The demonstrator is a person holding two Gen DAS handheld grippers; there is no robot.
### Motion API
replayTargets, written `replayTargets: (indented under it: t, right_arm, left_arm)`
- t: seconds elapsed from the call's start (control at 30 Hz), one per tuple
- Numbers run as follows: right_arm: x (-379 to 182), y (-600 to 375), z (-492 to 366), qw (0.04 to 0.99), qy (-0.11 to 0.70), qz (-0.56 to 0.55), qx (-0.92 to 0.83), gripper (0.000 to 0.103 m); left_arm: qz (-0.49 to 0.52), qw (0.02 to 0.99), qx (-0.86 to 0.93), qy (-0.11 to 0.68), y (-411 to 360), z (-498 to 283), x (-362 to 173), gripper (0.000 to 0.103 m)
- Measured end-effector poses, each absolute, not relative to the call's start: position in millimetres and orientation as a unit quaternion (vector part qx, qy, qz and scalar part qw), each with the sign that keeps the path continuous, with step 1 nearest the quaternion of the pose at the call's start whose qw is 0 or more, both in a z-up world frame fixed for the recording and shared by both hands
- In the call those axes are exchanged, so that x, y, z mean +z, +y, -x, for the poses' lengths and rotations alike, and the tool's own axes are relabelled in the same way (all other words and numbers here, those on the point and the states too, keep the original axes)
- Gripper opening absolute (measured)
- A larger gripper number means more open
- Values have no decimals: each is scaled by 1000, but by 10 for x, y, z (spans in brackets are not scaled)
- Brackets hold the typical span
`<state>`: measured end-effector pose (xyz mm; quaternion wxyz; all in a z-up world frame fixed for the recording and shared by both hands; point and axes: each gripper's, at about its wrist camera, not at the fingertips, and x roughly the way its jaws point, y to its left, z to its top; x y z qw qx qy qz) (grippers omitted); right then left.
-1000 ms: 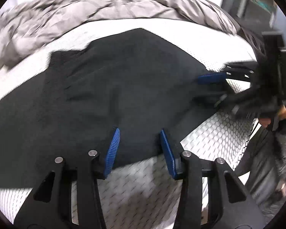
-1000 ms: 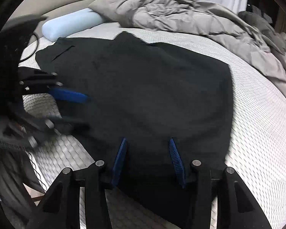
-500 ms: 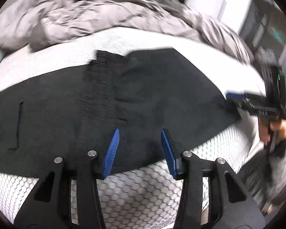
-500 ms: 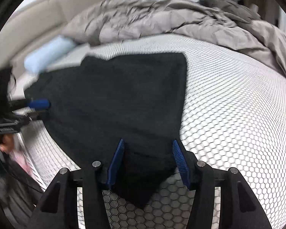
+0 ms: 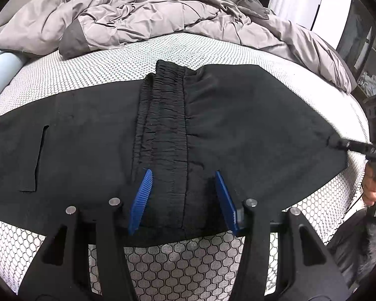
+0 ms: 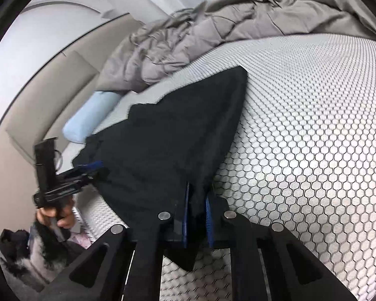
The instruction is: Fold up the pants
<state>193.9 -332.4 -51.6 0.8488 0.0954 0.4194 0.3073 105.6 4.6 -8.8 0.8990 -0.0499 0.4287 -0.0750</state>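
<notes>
Right wrist view: my right gripper (image 6: pixel 197 207) is clamped on a corner of the black pants (image 6: pixel 173 135), cloth bunched between the blue pads. My left gripper (image 5: pixel 181 197) stands wide apart, straddling the gathered waistband (image 5: pixel 163 130) at the near edge without pinching it. The pants lie flat across the bed (image 5: pixel 87 67), soft and light (they drape and will sag once lifted). I judge the elastic band the firmest hold; whether I've caught both layers is hard to tell.
</notes>
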Motion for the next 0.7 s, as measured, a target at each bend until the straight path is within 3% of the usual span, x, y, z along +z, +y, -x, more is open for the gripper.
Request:
replayTargets:
  t: [0.1, 0.3, 0.7]
  right_arm:
    - [-760, -3249, -2012, 833, 470, -62, 286, 11]
    - [-628, -3332, -1878, 831, 455, -82, 309, 20]
    - [-692, -3026, -1731, 850, 448, 25, 276, 20]
  left_arm:
    - [44, 898, -76, 431, 65, -1091, -102, 48]
    - [46, 902, -77, 423, 67, -1081, -47, 48]
    - [5, 909, -57, 412, -4, -1108, 40, 49]
